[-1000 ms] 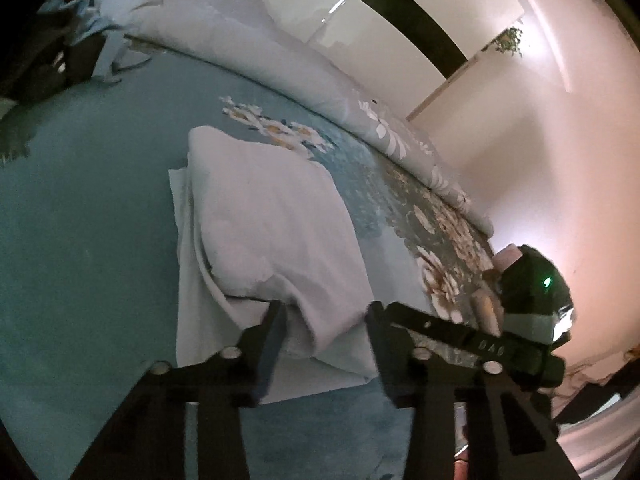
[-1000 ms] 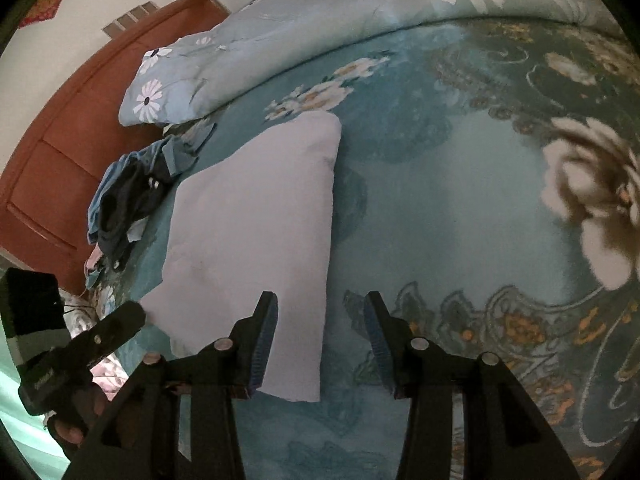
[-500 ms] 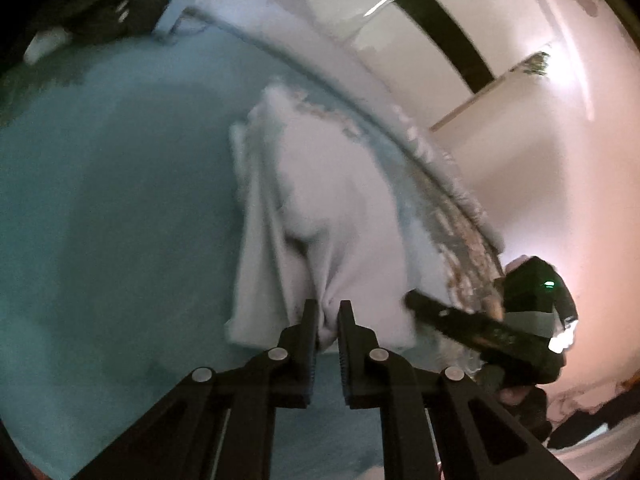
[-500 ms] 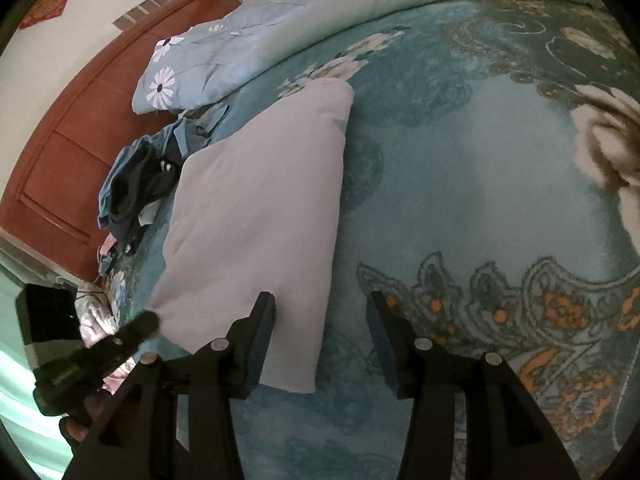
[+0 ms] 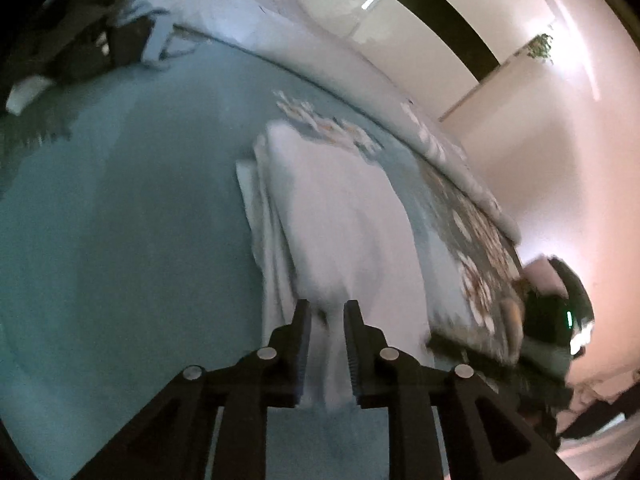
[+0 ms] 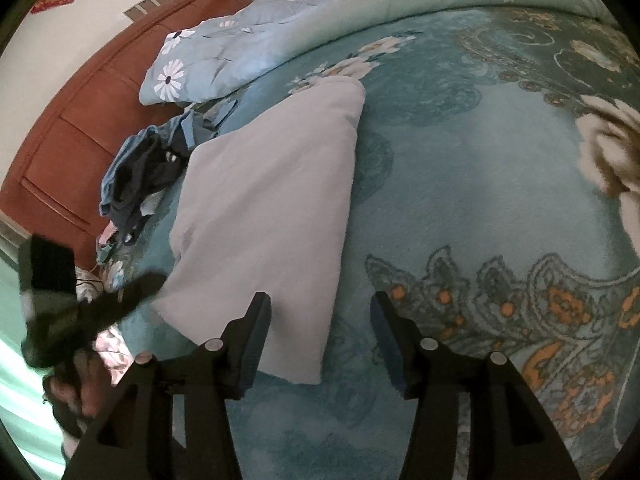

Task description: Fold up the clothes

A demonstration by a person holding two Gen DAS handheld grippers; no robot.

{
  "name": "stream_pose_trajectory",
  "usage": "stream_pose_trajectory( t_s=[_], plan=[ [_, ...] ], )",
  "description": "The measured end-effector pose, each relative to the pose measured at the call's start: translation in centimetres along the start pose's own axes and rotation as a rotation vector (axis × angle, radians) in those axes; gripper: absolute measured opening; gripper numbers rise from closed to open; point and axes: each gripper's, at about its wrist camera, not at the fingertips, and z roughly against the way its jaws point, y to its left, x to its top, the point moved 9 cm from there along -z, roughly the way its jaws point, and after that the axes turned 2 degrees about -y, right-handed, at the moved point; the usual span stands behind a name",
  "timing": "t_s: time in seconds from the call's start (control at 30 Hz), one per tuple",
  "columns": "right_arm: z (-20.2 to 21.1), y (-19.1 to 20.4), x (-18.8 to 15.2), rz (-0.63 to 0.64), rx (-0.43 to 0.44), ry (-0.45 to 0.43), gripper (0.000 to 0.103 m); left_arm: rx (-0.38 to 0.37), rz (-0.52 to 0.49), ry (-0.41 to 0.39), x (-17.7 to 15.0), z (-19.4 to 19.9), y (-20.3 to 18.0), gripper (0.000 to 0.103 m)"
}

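The garment (image 6: 272, 208) lies as a long pale strip on the bedspread (image 6: 460, 184), near the middle of the bed, its near end toward both grippers. The left gripper (image 5: 326, 312) has its jaws drawn narrow on a gathered fold of the near edge; cloth fills the gap between them. The right gripper (image 6: 320, 308) stands wide, holding nothing, with its left finger over the near right corner and its right finger over bare bedspread. For a clean fold, the right gripper should be closed on that corner, taking every layer, before the near end is raised; both ends should then travel level so that the edges meet square. The left view is motion-blurred but shows the stacked layers along the strip's left side, hidden in the right view. The right view alone shows the flat upper face, the dark clothes pile (image 6: 148, 168) at far left and the quilt (image 6: 248, 48) beyond.
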Motion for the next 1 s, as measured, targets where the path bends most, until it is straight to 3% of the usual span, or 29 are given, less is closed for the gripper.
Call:
stream_pose_trajectory(
  t_s=[0.07, 0.27, 0.4, 0.5, 0.57, 0.8, 1.0],
  plan=[
    [-0.1, 0.3, -0.3, -0.003, 0.031, 0.011, 0.053, 0.022, 0.009, -0.012, 2.3, -0.7, 0.9, 0.040],
    [-0.1, 0.7, -0.9, -0.011, 0.074, 0.029, 0.054, 0.032, 0.054, 0.040, 5.8, -4.3, 2.5, 0.040],
    [0.1, 0.3, -1.1, -0.036, 0.117, 0.037, 0.054, 0.014, 0.038, 0.022, 6.7, -4.8, 2.0, 0.040],
    [0.0, 0.4, -1.0, -0.051, 0.130, 0.039, 0.054, 0.029, -0.020, 0.008, 7.0, -5.0, 1.2, 0.036],
    [0.0, 0.6, -1.0, -0.043, 0.129, 0.041, 0.054, 0.073, -0.070, 0.017, 6.9, -5.4, 1.1, 0.010],
    [0.3, 0.7, -1.3, -0.011, 0.129, 0.036, 0.055, 0.035, -0.074, -0.029, 9.4, -4.7, 1.3, 0.006],
    [0.4, 0.8, -1.5, 0.014, 0.132, 0.033, 0.055, 0.035, -0.028, 0.015, 8.8, -5.8, 3.1, 0.007]
  ],
)
